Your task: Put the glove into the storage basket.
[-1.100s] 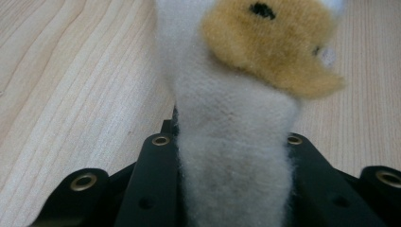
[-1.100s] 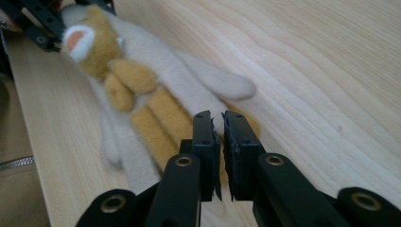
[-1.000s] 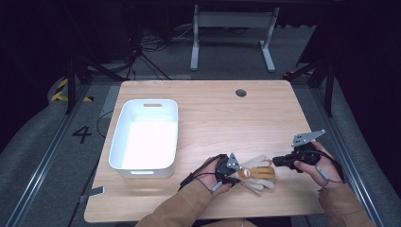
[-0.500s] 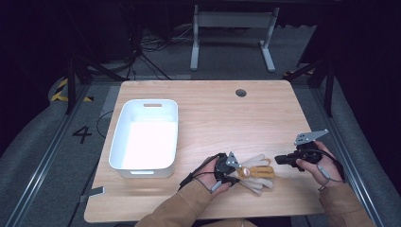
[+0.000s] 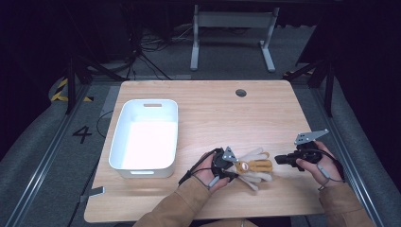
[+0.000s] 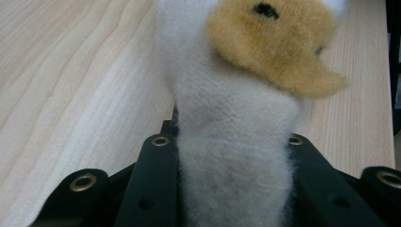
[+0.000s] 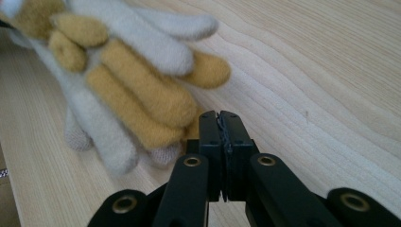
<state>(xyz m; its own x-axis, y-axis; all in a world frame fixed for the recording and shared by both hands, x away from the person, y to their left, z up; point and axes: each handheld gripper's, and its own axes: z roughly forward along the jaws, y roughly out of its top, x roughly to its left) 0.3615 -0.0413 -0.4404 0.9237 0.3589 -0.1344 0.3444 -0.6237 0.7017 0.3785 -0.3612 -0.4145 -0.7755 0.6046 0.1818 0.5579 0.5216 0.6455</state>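
A pale wooden bench (image 5: pixel 203 101) stands in a dark room, with a metal stand on the grey floor behind it. Nearest the person, the left gripper (image 5: pixel 230 171) has its jaws closed on the cuff end of a pair of fuzzy gloves (image 5: pixel 253 166), one cream and one tan, which lie flat near the bench's front edge, just right of centre. In the left gripper view the cream knit (image 6: pixel 231 156) is squeezed between the two black jaws, bunched but not crushed. The right gripper (image 5: pixel 278 159) sits just beside the gloves' fingertips, its jaws shut together with nothing between them; in the right gripper view the tan glove fingers (image 7: pixel 142 92) lie just ahead of the jaw tips, apart from them. Farther back and to the left sits a white bin (image 5: pixel 144 139), empty, well apart from the gloves.

The gloves look light, soft and floppy, so they will likely sag and drag when lifted by one end. A grip on the doubled cuff should hold both layers; the loose fingers would slip out more easily.
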